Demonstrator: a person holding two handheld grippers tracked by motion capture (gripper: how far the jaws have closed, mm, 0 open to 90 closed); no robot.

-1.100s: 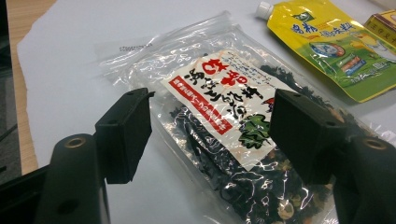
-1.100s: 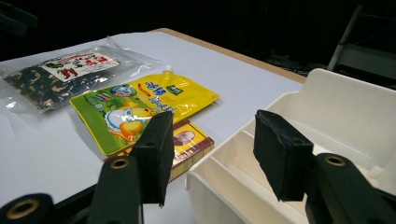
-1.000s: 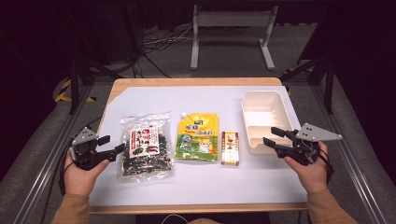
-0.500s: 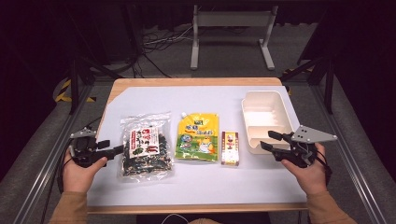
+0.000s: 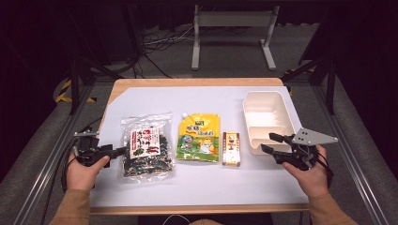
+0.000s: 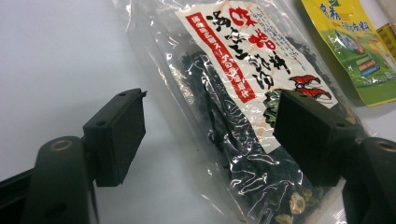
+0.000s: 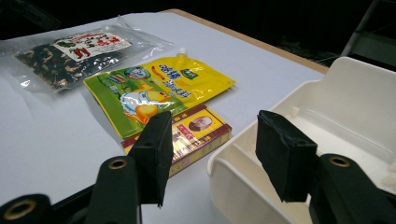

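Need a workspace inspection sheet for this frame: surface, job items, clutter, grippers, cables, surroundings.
Surface: white sheet on a wood-edged table, flat.
Job's things: clear seaweed bag at left, lying flat; cream tray at right, nothing in it.
Clutter: yellow-green pouch and small red-yellow box lying between bag and tray.
Grippers: left gripper open, jaws have just been opening, astride the bag's left edge, pads not pressing. Right gripper open, jaws have just been opening, at the tray's near corner, holding nothing.
Cables: one trails from the left gripper off the table edge; loose cables on the floor behind.
Surroundings: dark floor, grey metal stand behind the table.
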